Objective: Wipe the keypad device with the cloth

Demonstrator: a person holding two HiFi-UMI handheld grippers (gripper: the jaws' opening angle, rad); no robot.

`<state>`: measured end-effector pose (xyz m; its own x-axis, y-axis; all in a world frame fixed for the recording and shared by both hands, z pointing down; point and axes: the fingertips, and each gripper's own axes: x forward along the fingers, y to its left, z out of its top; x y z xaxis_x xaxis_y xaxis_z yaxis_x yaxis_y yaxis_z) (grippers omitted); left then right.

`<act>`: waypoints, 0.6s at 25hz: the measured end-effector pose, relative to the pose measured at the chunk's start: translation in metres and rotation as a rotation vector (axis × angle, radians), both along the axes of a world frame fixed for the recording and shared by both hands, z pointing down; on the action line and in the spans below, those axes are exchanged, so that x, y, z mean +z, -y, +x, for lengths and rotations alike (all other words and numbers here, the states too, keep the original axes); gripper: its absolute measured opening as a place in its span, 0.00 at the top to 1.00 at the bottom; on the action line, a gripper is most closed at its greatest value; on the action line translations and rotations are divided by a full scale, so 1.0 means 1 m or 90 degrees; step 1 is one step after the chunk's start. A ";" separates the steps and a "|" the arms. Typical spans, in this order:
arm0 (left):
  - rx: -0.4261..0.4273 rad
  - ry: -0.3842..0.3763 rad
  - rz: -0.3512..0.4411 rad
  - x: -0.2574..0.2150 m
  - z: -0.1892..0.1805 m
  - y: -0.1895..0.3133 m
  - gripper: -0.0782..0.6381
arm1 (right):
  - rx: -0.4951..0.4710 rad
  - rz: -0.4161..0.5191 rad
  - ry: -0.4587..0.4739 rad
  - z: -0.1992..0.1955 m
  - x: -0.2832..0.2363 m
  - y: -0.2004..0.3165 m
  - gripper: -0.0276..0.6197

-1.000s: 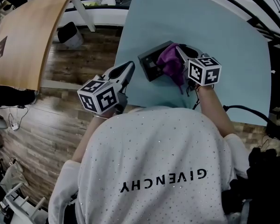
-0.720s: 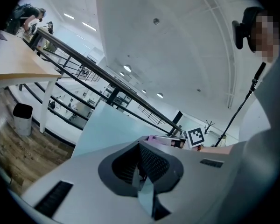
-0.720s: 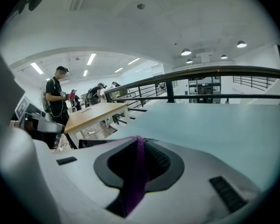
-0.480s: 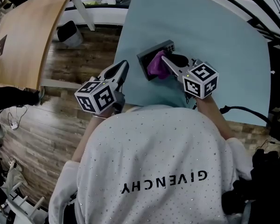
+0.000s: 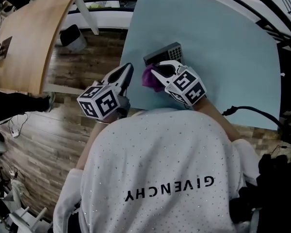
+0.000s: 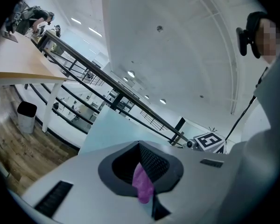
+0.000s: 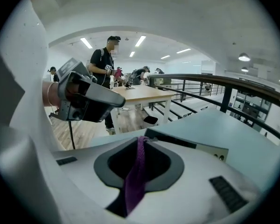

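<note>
Keypad device (image 5: 164,53) is lying on the teal table (image 5: 223,38), just far of the right gripper (image 5: 155,72). That gripper is clenching the purple cloth (image 5: 149,78), which is hanging just beside the device's near left corner. To the left, by the table's edge, the left gripper (image 5: 127,70) is hovering with its jaws closed and a purple sliver (image 6: 143,185) showing between them. The person's white shirt (image 5: 160,149) is showing the word GIVENCHY.
</note>
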<state>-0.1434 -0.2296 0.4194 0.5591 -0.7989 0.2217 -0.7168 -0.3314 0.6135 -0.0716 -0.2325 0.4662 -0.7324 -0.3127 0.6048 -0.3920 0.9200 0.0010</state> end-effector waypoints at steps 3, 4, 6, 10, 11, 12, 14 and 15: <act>-0.006 -0.030 0.001 0.002 -0.001 -0.003 0.89 | 0.026 0.011 -0.017 0.012 0.003 0.010 0.89; -0.005 -0.038 0.000 0.003 0.000 -0.004 0.89 | 0.036 0.013 -0.020 0.016 0.004 0.013 0.89; 0.002 -0.034 -0.003 0.005 0.004 -0.005 0.89 | 0.058 0.012 -0.022 0.026 0.006 0.020 0.89; 0.003 -0.016 -0.005 0.007 0.005 -0.003 0.89 | 0.094 0.018 -0.025 0.044 0.004 0.032 0.89; 0.000 -0.015 -0.007 0.008 0.004 -0.003 0.89 | 0.101 0.020 -0.029 0.048 0.005 0.035 0.89; -0.002 -0.014 -0.009 0.009 0.004 -0.003 0.89 | 0.109 0.021 -0.033 0.053 0.006 0.037 0.89; -0.002 -0.011 -0.011 0.010 0.004 -0.004 0.89 | 0.130 0.024 -0.040 0.065 0.007 0.042 0.88; -0.001 -0.009 -0.012 0.010 0.005 -0.004 0.89 | 0.142 0.024 -0.041 0.071 0.008 0.045 0.89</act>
<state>-0.1384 -0.2256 0.4297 0.5612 -0.7955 0.2284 -0.7085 -0.3191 0.6295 -0.0010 -0.2779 0.4744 -0.6028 -0.4864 0.6325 -0.5842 0.8090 0.0654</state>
